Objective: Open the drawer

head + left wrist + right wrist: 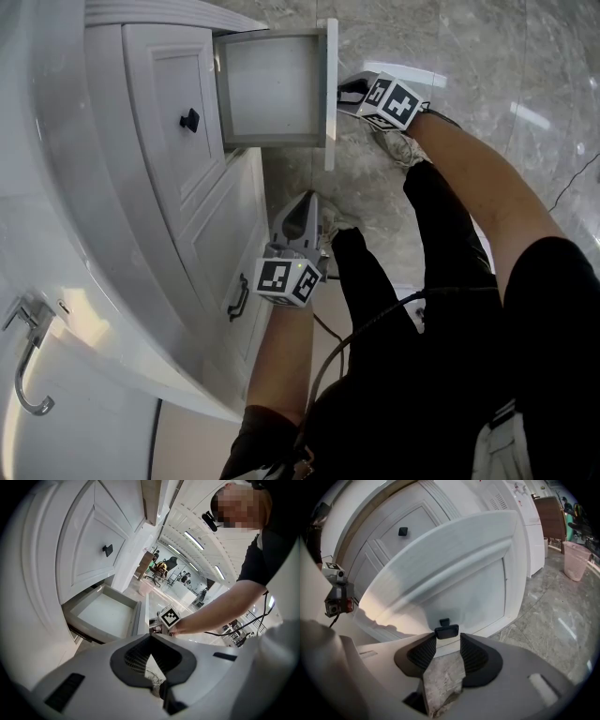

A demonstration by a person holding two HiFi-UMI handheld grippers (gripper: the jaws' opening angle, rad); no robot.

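While the head view looks steeply down the face of the white cabinet (141, 206), the drawer (272, 89) stands pulled well out at upper centre of the frame, its inside bare. The right gripper (354, 91) sits just beside the drawer front (330, 94) at upper right. The left gripper (305, 204) hangs at mid-frame, apart from the drawer and touching nothing. Left gripper view: the drawer lies at centre left, below a panelled door carrying a small dark knob (108, 550). At lower centre the left gripper's claw has its tips pressed together on nothing, and the right gripper's marker cube (169, 617) shows just right of the drawer front. Right gripper view: the drawer front fills the middle of the frame, with the drawer knob (446, 631) at lower centre, right at the tips of the right gripper's claw. Those jaws stand spread with the knob at their mouth, and no firm pinch on it is evident. Judged from this, the pull is largely done, and the step in hand is the end of the opening stroke, with the claw loose about the knob. The next move calls for backing the right gripper straight off the knob, along the line of the drawer's travel so that the front is not nudged shut. Should more travel be wanted, it calls instead for closing squarely on the knob and drawing outward, level.
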